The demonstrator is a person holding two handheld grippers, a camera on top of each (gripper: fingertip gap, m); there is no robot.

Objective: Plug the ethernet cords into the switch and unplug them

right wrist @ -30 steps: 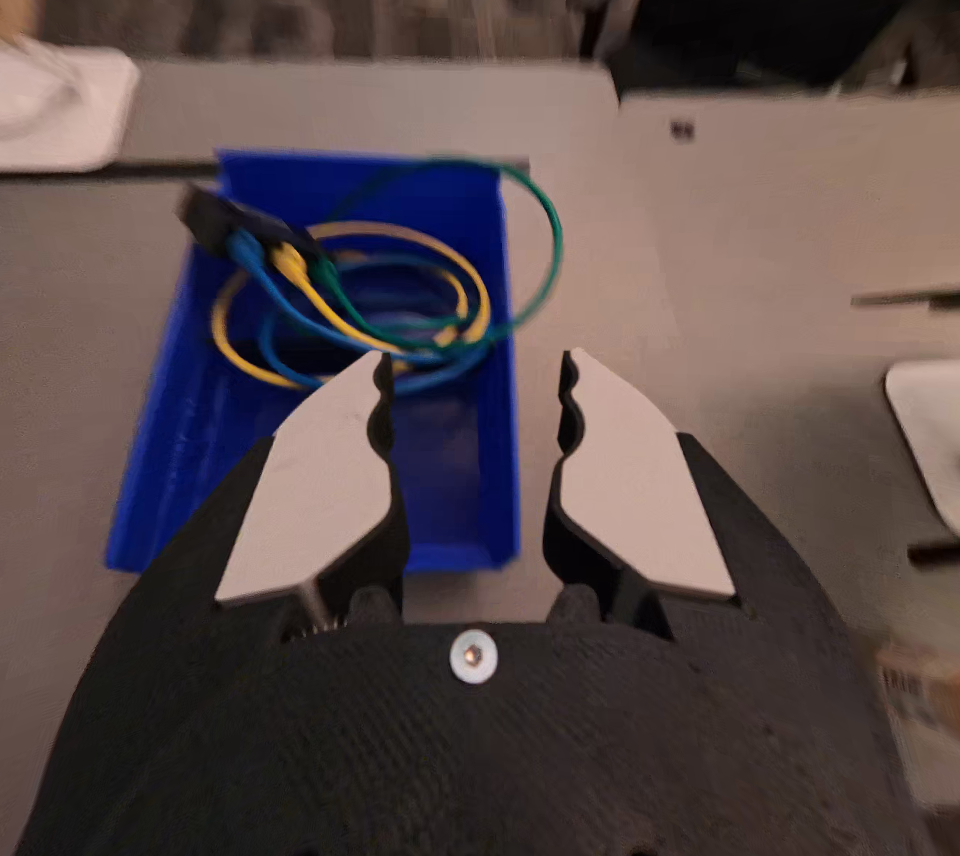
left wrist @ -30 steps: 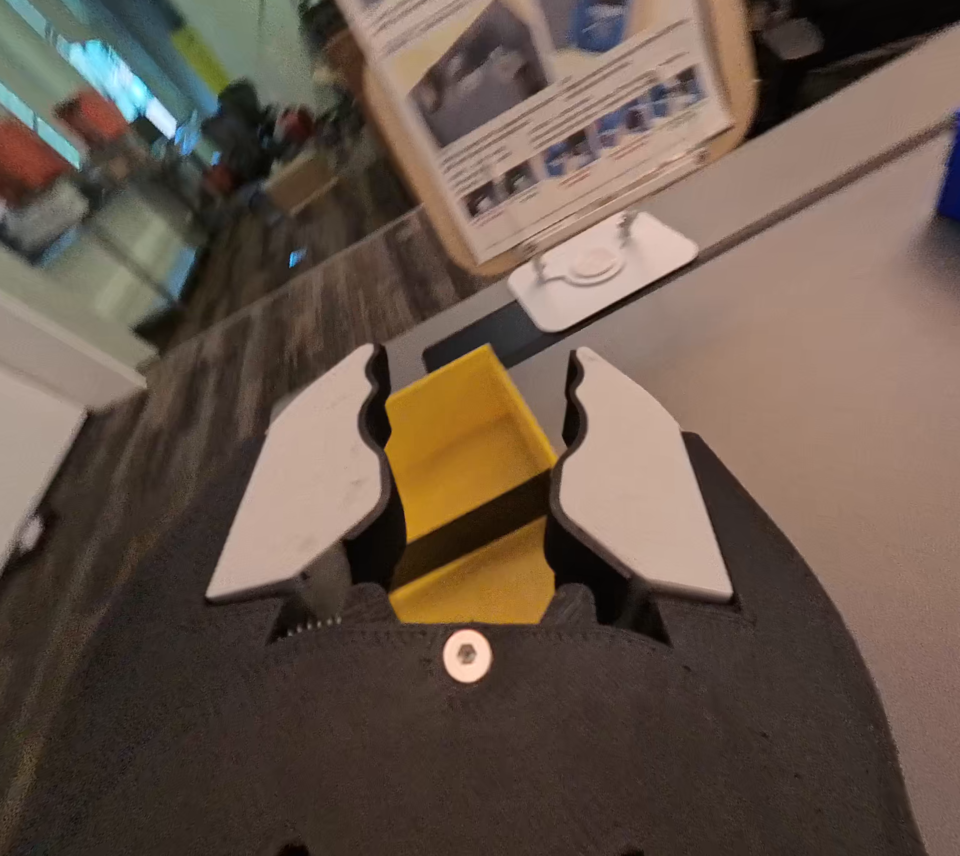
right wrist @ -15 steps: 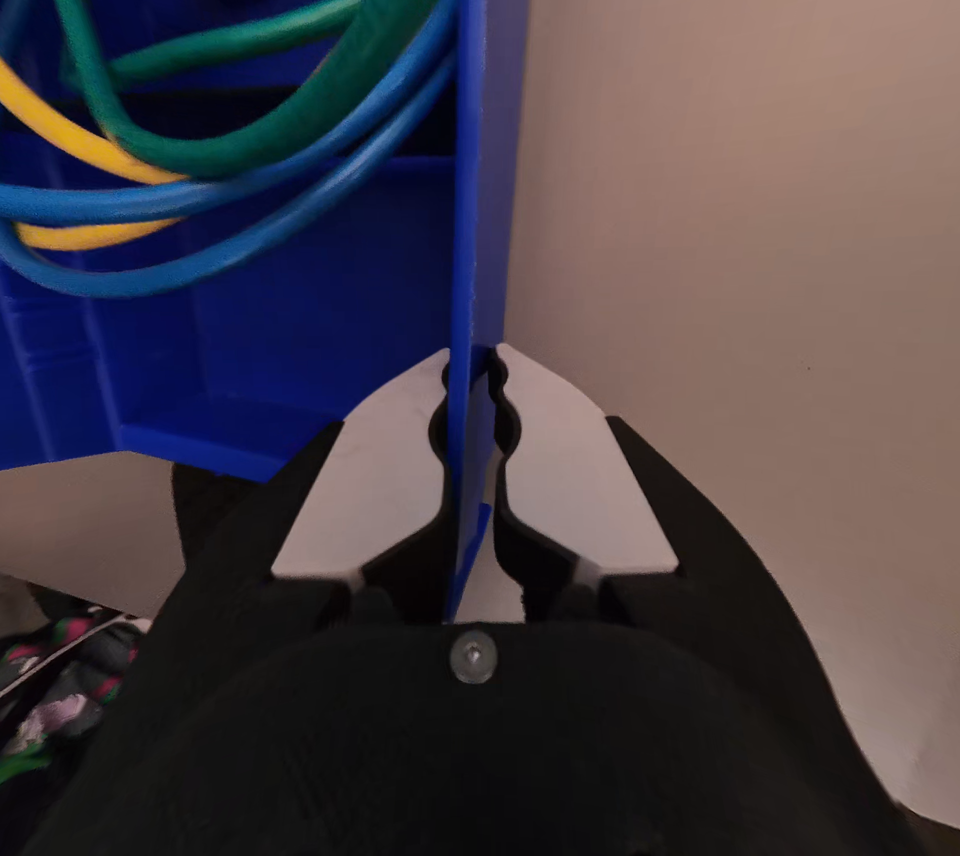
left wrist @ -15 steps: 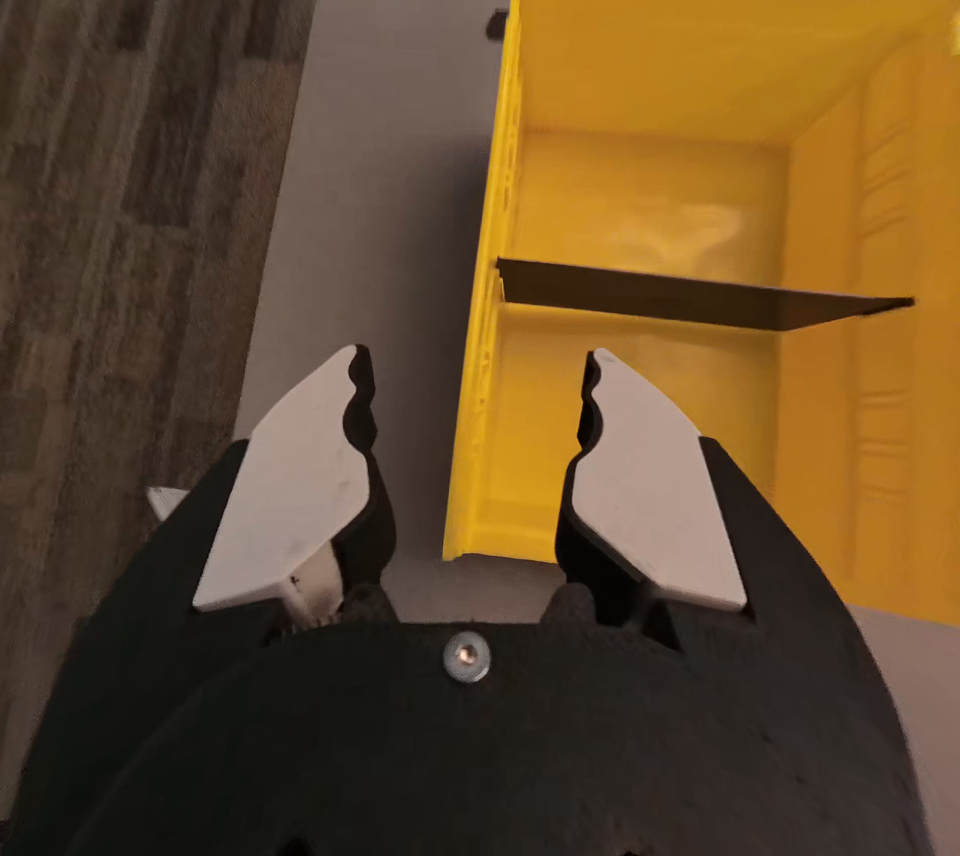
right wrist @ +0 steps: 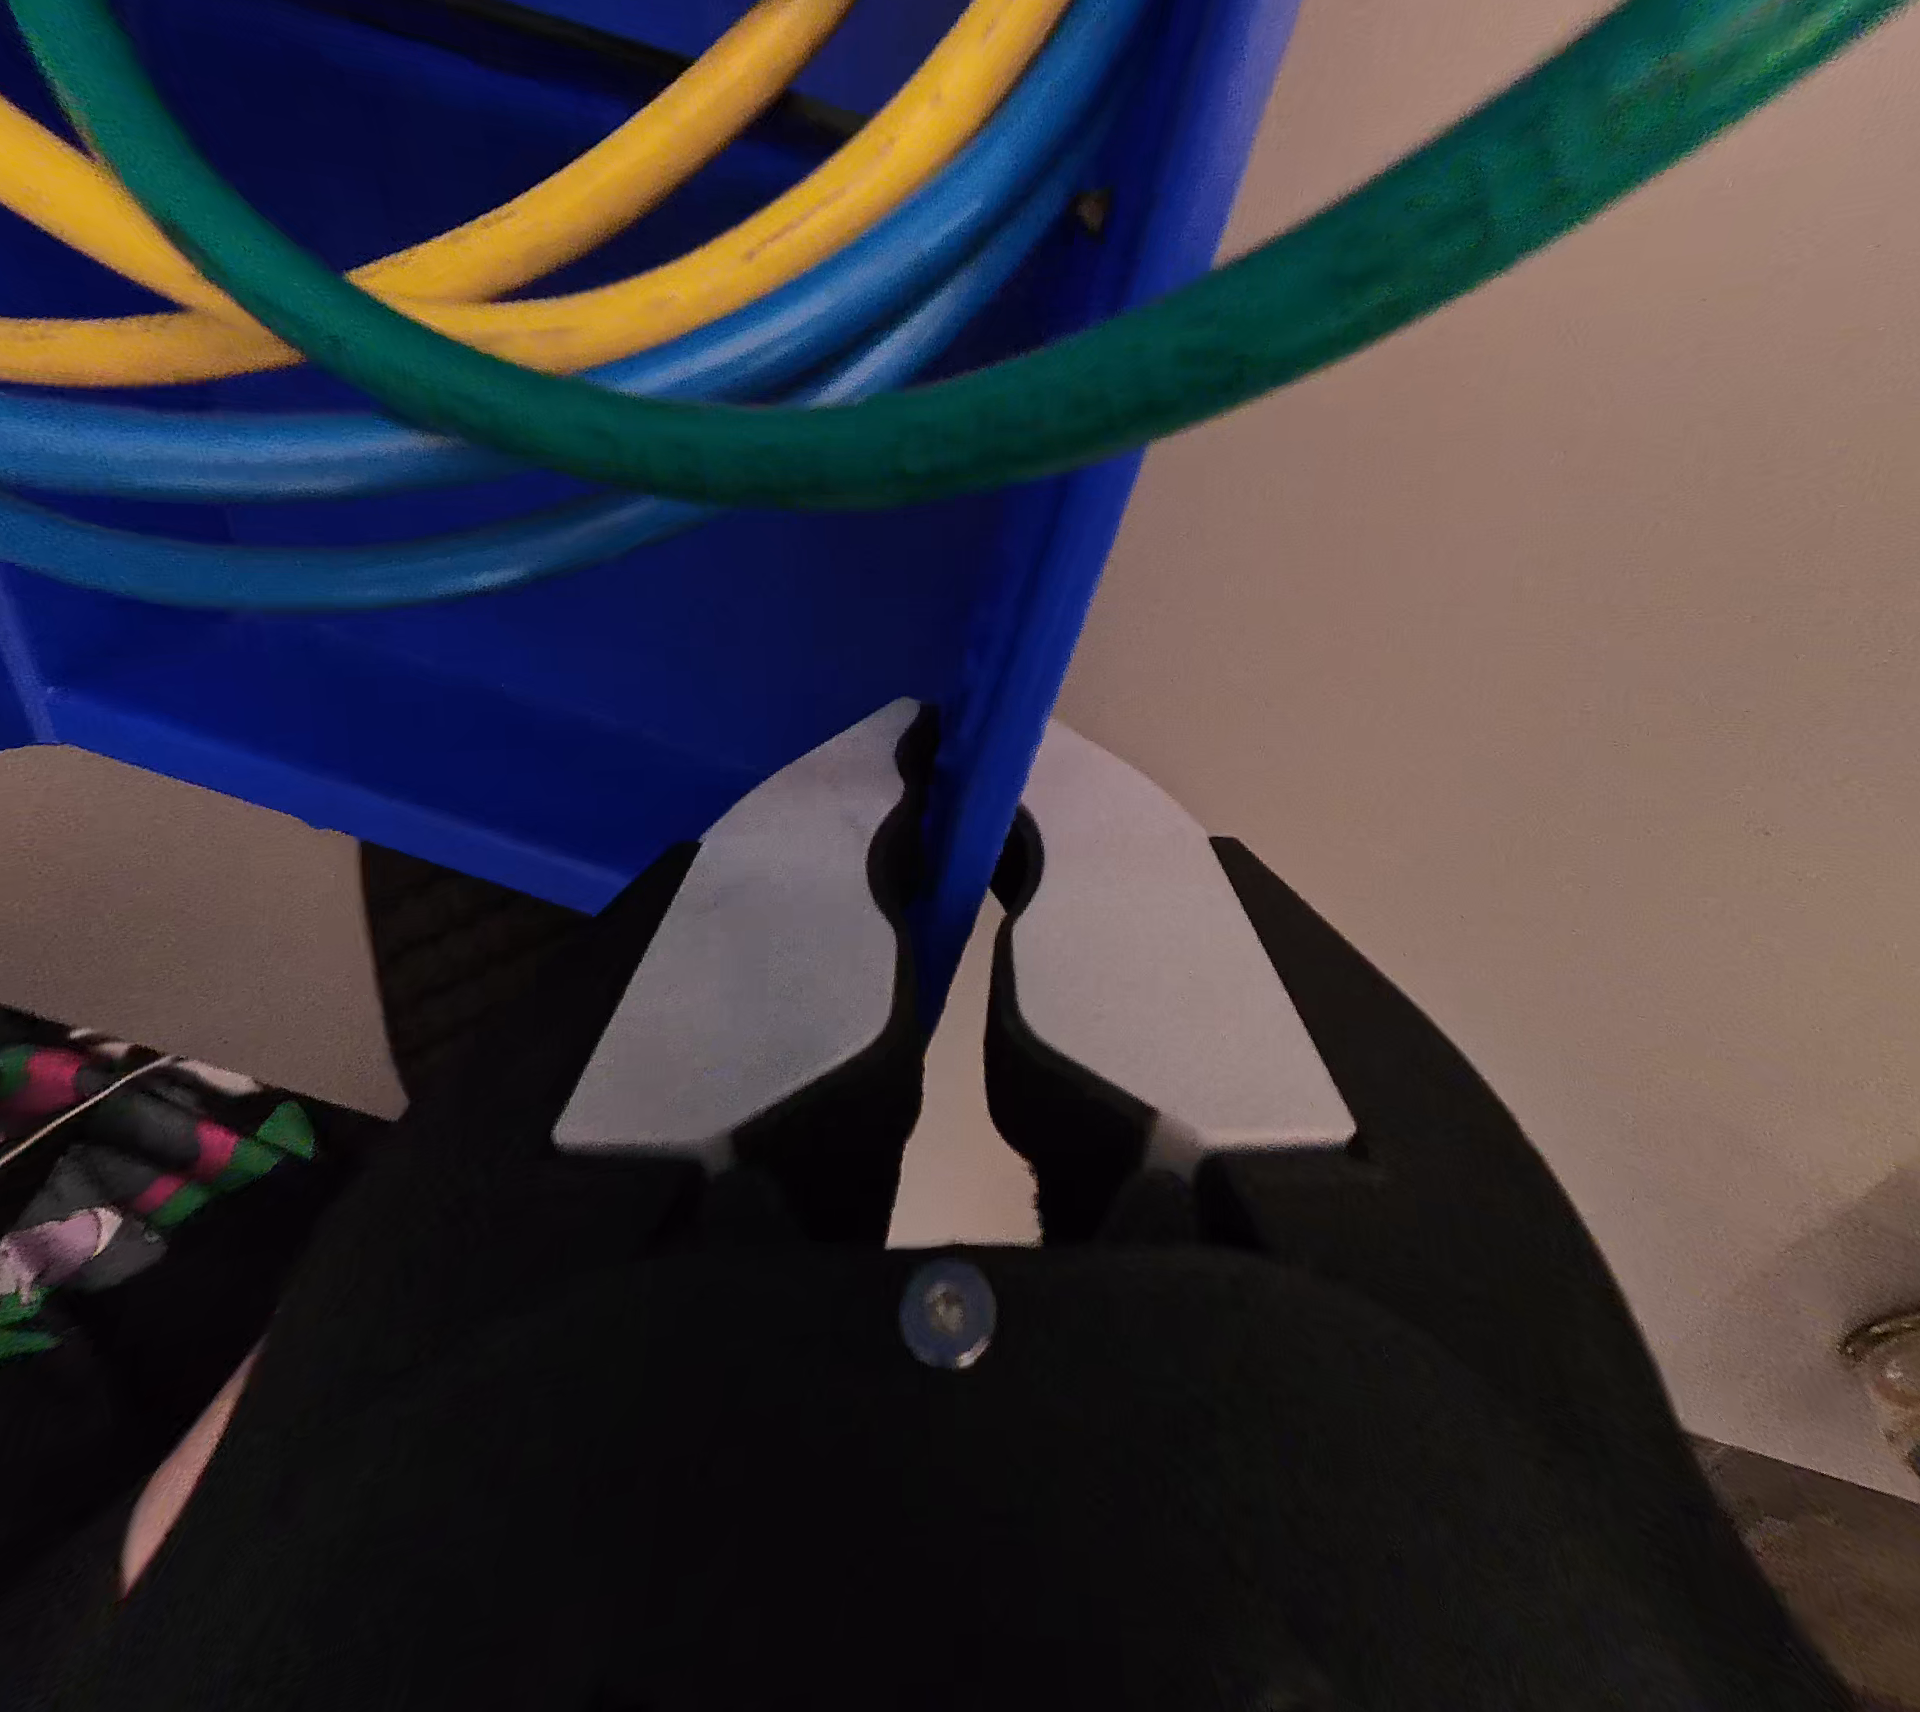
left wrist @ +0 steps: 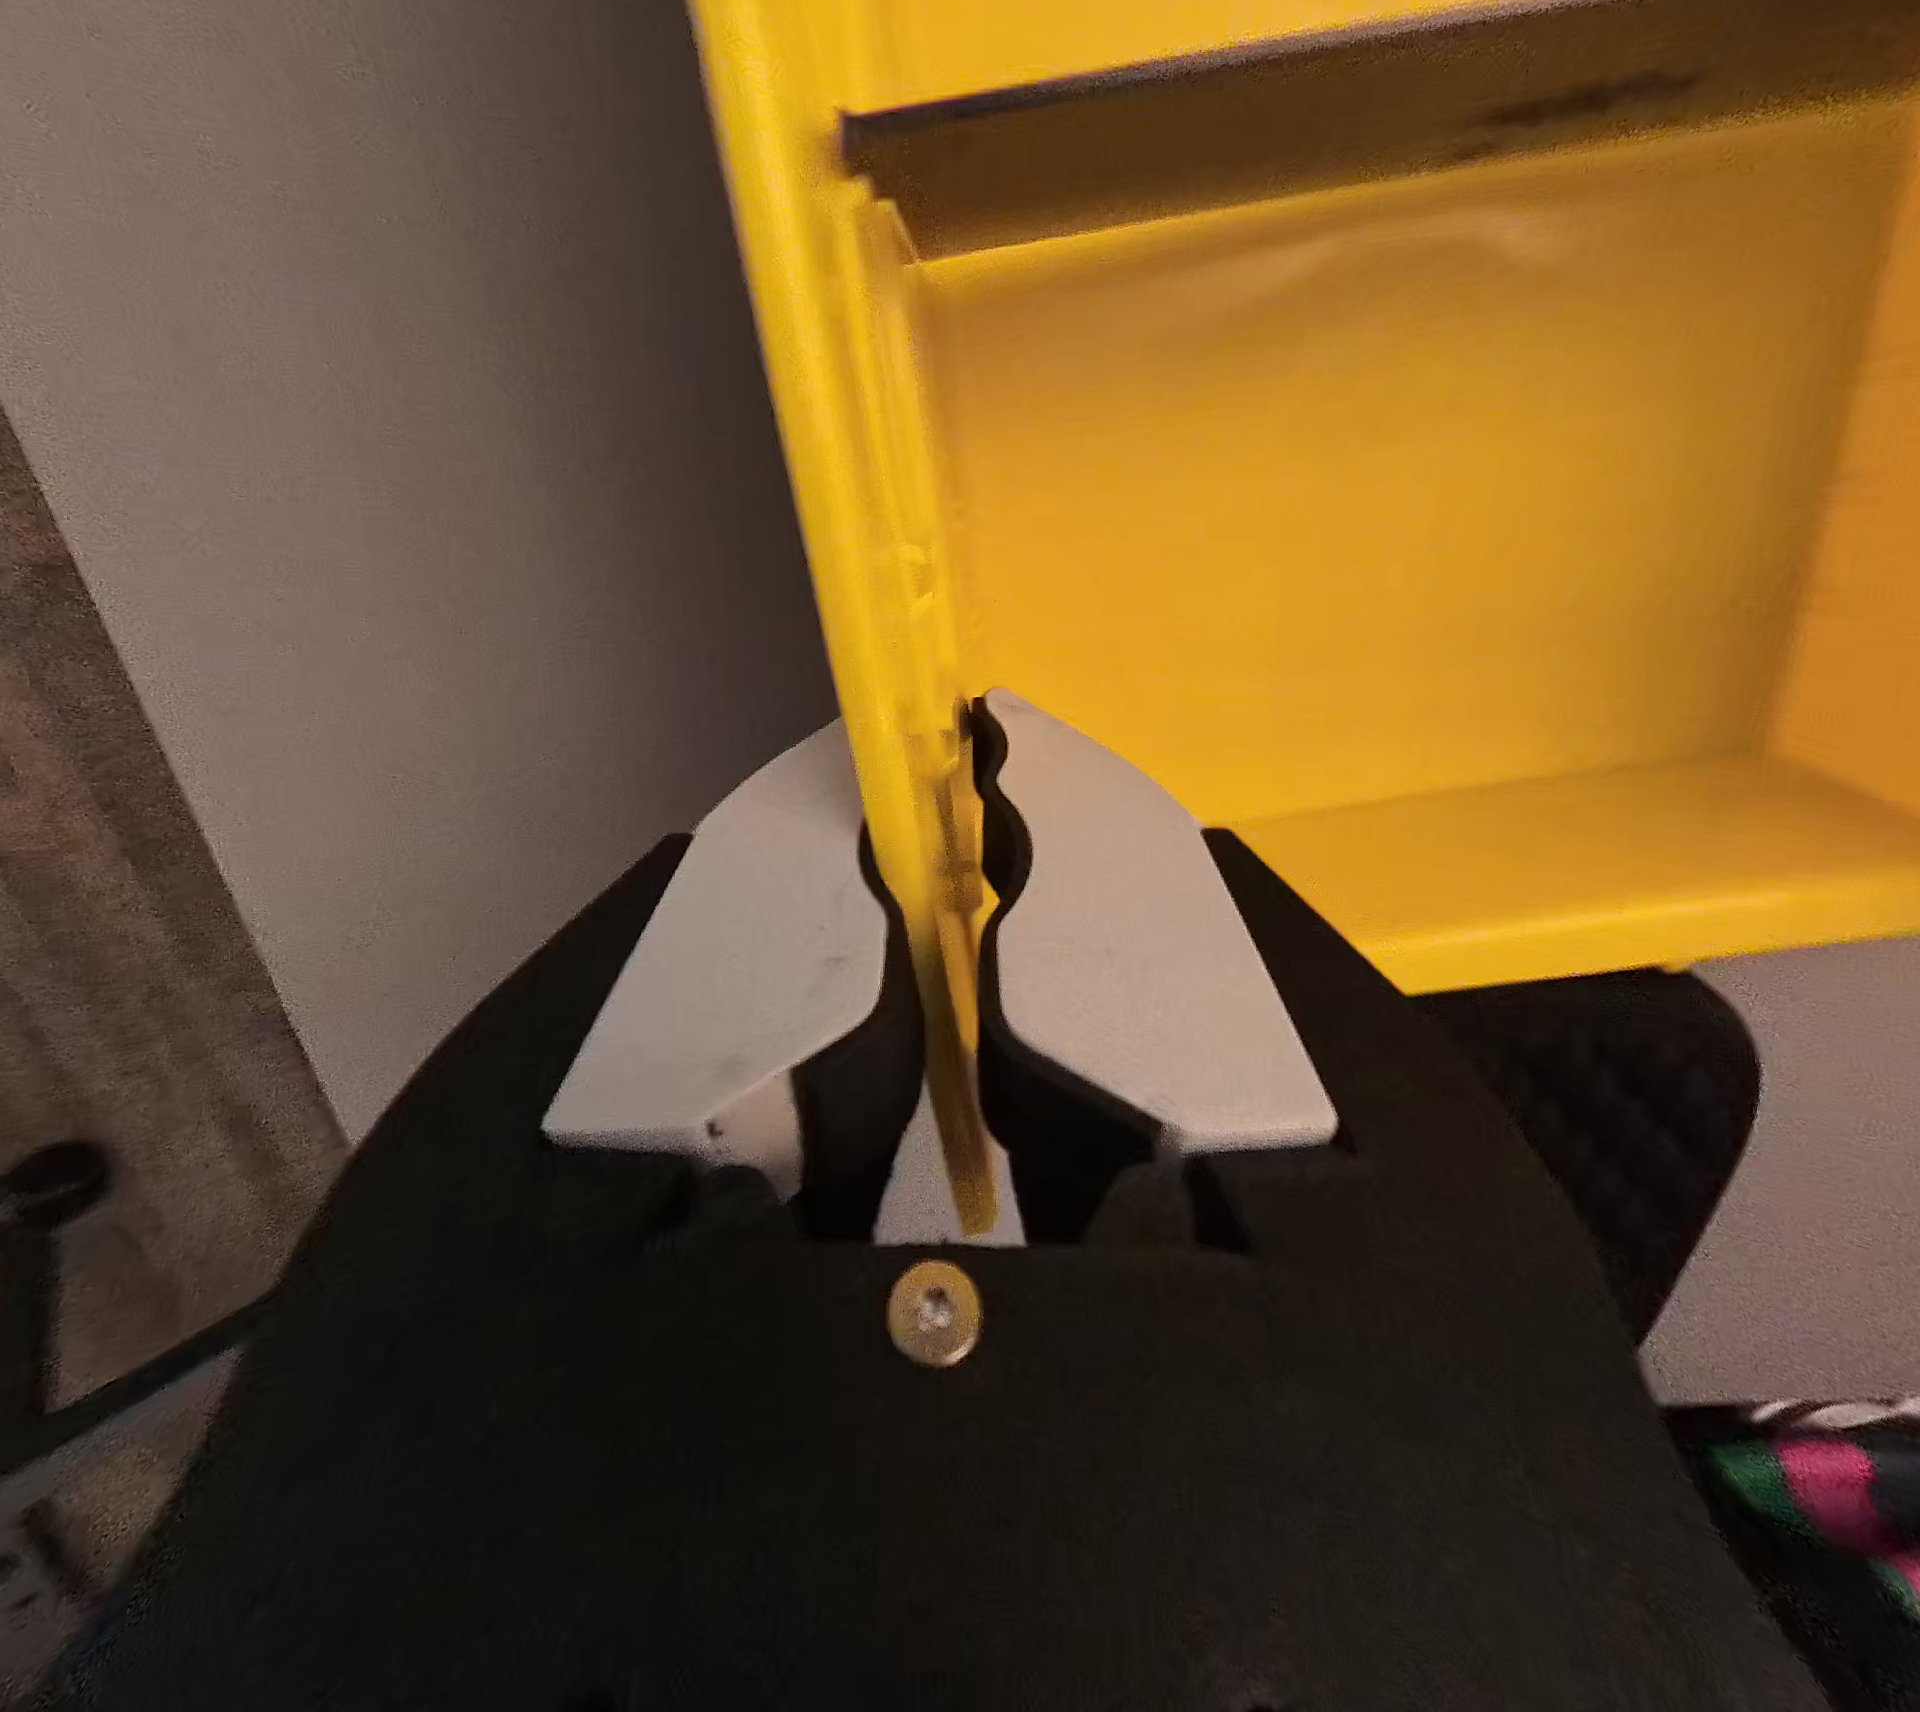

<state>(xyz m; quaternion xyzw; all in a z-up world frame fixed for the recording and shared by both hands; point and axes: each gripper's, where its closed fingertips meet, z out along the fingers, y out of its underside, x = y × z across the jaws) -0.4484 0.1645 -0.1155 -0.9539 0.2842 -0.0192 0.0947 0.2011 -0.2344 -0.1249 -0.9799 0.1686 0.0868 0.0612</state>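
The yellow bin's (left wrist: 1351,519) left wall is clamped by the left gripper (left wrist: 935,789). The blue bin's (right wrist: 727,675) right wall is clamped by the right gripper (right wrist: 971,789); green (right wrist: 1351,291), yellow (right wrist: 623,208) and blue cords (right wrist: 312,447) are coiled inside it.

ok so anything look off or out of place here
One thing: a loop of the green ethernet cord spills over the right wall of the blue plastic bin and hangs outside it, above the table. Nothing looks damaged.
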